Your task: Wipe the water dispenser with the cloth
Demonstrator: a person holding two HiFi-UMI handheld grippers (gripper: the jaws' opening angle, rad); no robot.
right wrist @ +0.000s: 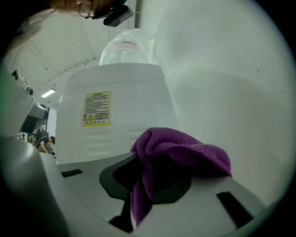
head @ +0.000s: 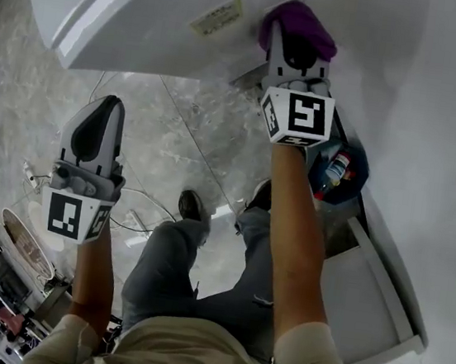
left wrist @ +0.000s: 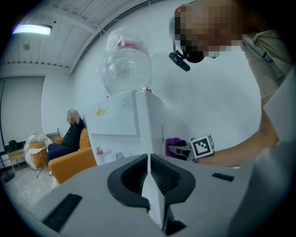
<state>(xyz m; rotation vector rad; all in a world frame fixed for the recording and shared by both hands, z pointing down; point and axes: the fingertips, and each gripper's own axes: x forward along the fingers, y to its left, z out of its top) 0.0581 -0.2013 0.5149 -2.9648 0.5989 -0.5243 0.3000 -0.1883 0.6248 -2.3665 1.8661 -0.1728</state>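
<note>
A: Left claw (left wrist: 149,172)?
B: Pressed together, nothing in it, low and well apart from the right.
A: Right claw (head: 299,49)?
B: Pinching the crumpled purple terry cloth (right wrist: 185,150), up against the white plastic water dispenser's (right wrist: 118,134) side, near its yellow printed label (right wrist: 96,108).

Head camera looks down; others face dispenser (head: 151,9).

Grey floor (head: 176,133) (marbled, glossy); white wall (left wrist: 222,106); orange sofa (left wrist: 76,162); ceiling strip light (left wrist: 31,29), possibly fluorescent.
</note>
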